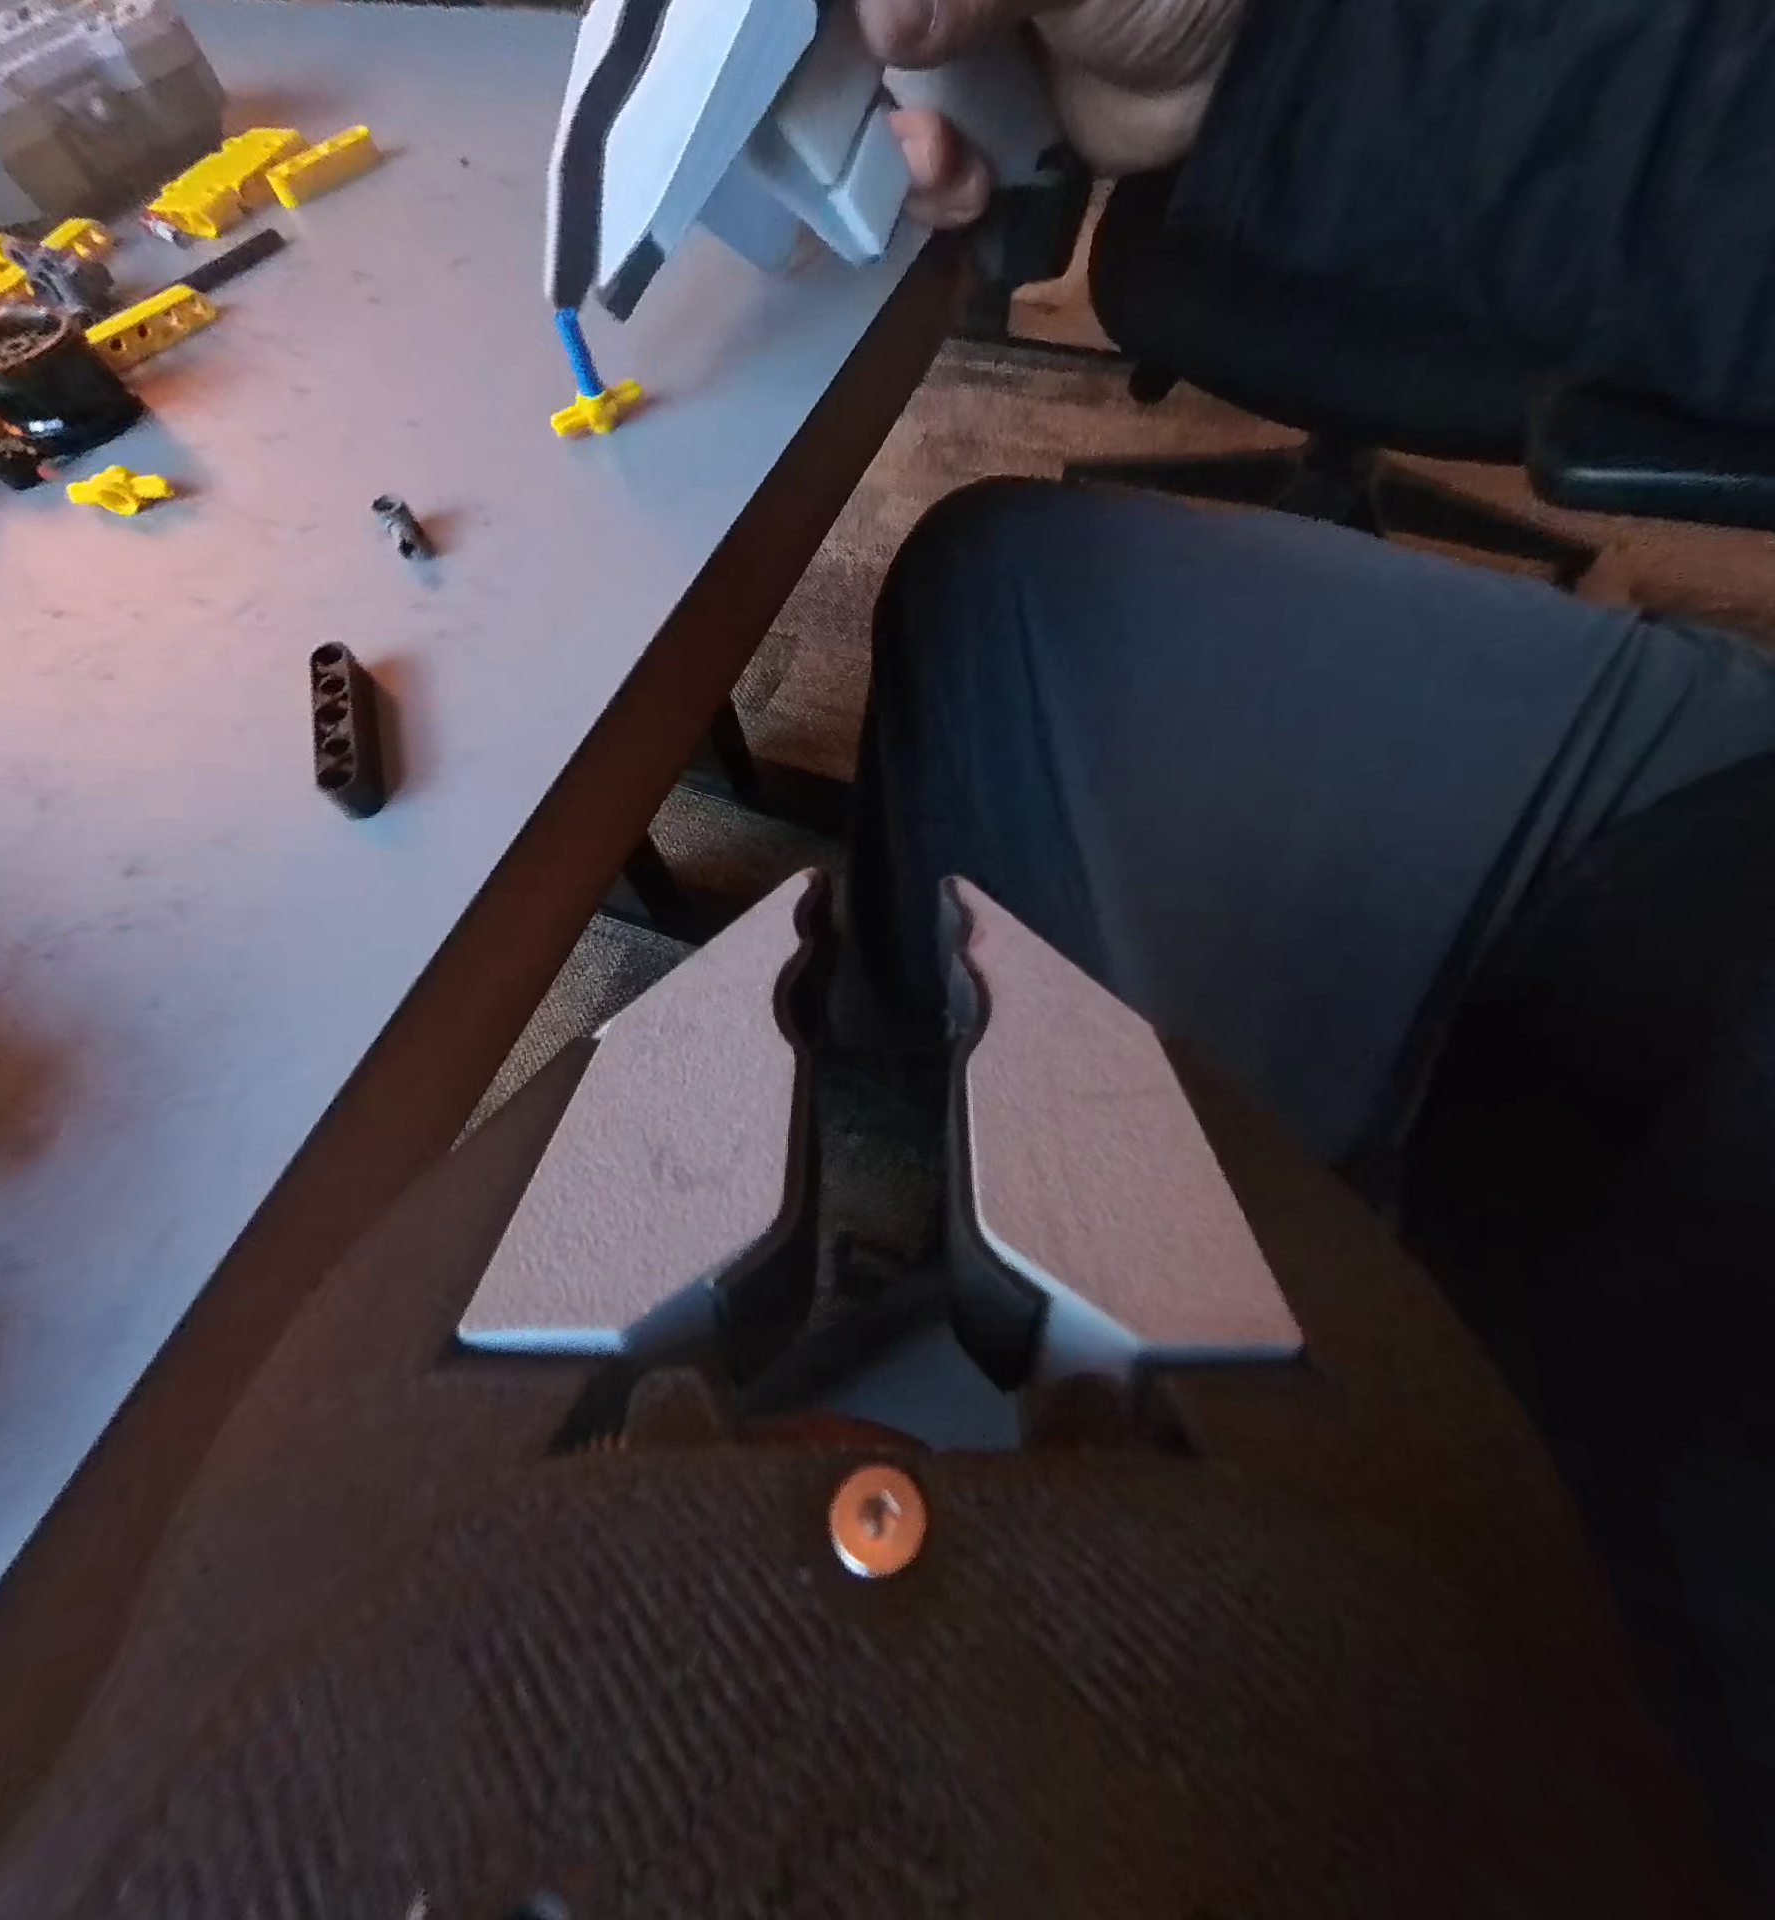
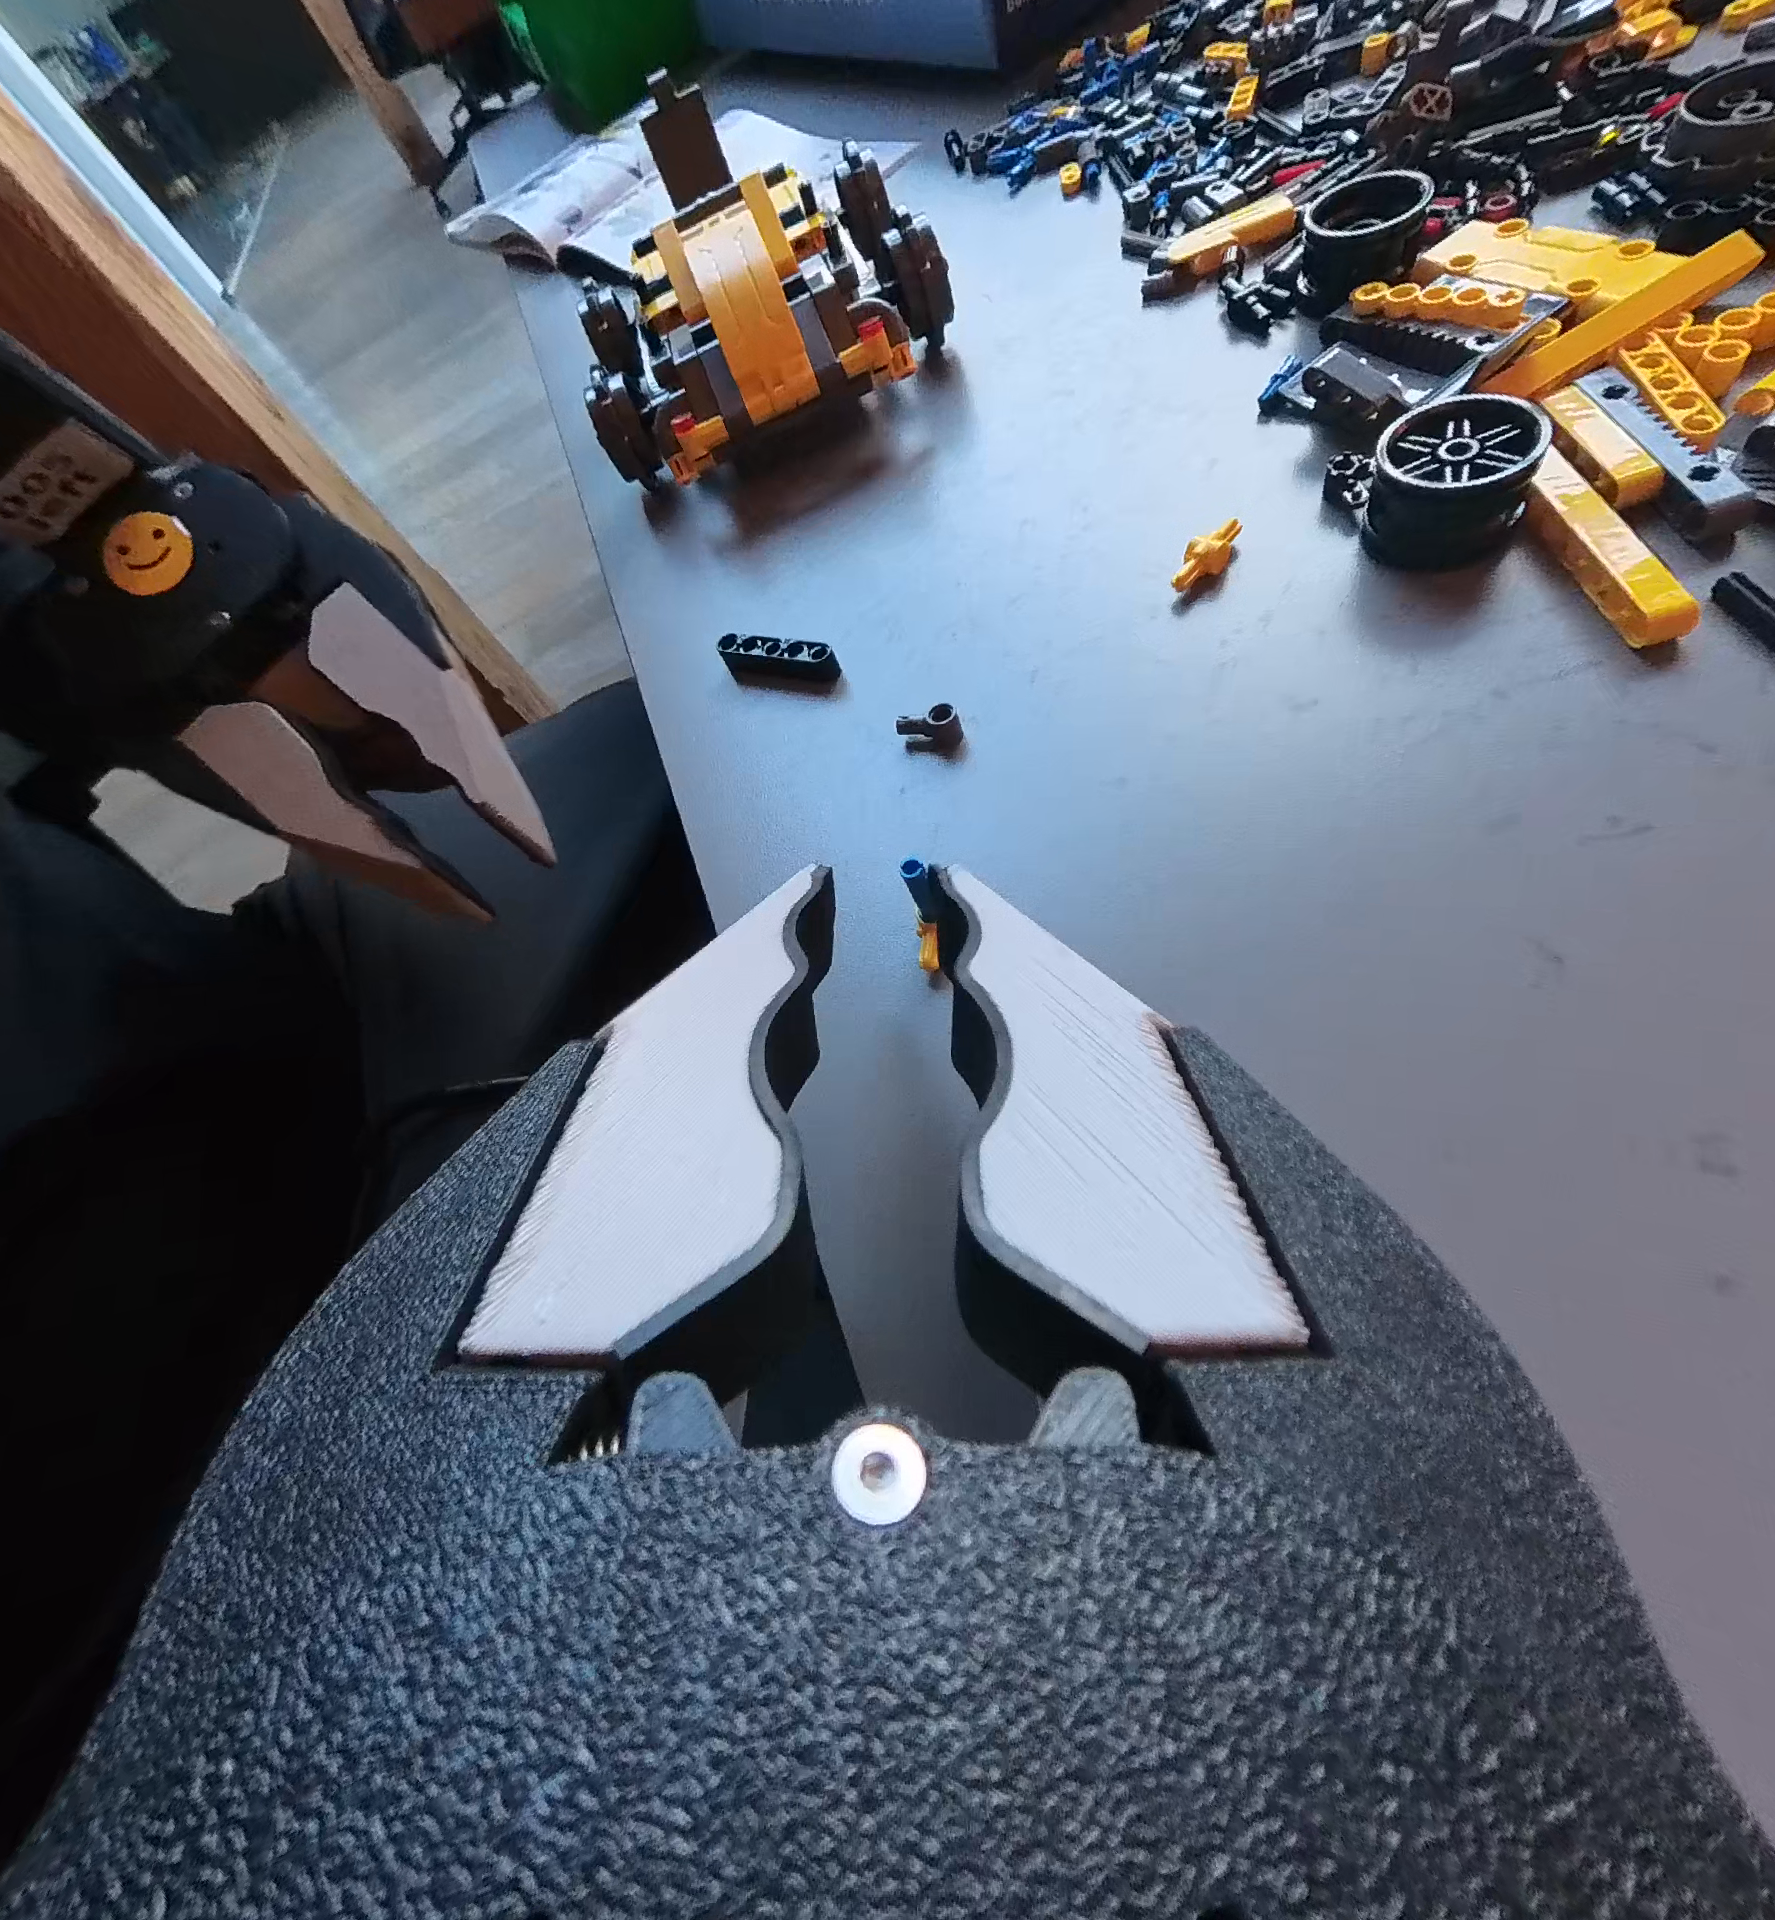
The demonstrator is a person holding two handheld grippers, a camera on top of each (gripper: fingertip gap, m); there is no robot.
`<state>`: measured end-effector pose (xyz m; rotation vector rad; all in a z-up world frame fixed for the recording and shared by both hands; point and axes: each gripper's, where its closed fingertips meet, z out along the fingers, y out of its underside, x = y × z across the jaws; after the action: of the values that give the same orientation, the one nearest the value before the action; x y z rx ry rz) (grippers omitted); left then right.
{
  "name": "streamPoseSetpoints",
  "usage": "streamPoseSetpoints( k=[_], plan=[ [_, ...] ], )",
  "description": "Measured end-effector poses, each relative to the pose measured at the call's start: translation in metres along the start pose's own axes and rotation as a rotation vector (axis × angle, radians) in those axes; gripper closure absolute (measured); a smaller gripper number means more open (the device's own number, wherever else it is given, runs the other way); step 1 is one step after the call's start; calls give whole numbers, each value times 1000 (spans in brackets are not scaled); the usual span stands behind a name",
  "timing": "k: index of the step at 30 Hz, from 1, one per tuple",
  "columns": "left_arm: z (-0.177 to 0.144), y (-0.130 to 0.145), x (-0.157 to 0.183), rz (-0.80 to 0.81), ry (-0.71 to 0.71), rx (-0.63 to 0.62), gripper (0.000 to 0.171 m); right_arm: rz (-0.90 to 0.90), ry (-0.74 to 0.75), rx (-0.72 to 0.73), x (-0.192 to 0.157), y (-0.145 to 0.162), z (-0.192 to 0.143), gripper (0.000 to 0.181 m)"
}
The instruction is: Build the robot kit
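Blue plastic axle pin with a yellow cross connector [image 1: 592, 379] stands on the grey tabletop [image 1: 239, 935], yellow end down. Your right gripper [image 2: 888, 883] has its jaws parted, with the pin touching the inside of the right fingertip [image 2: 956, 904]. Beyond the pin lie a small black connector [image 2: 930, 727], then a black four-hole beam [image 2: 779, 658]. Your left gripper [image 1: 883, 894] hangs off the table edge over a dark trouser leg [image 1: 1226, 748], jaws released, empty.

hand-held gripper [image 2: 883, 883] | textured black body | white fingers [image 2: 654, 1143] | silver screw [image 2: 878, 1473]
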<state>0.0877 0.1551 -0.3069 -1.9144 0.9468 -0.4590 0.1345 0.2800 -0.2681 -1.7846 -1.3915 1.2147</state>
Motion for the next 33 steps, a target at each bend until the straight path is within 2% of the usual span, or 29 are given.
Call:
streamPoseSetpoints(
  k=[7,18,20,25,28,30,33],
  plan=[
    [-6,9,-10,-73,4,6,156,14,-20,-11,-1,1,1,164],
    [-1,17,-15,-77,-14,-22,157,12,-47,-27,-4,3,1,164],
    [-1,8,-16,-91,-26,-6,157,7,-44,-27,-5,3,1,164],
    [-1,-43,-28,-77,-80,35,158,-10,-33,-9,-5,2,-1,164],
    [2,-73,-54,-78,-134,34,158,5,-36,-5,-4,1,-1,163],
    [11,-84,-68,-126,-102,-17,153,12,-39,0,-4,1,-2,163],
    [30,-86,-92,-167,-84,-130,150,21,-24,-4,-2,1,-2,156]
  ],
)
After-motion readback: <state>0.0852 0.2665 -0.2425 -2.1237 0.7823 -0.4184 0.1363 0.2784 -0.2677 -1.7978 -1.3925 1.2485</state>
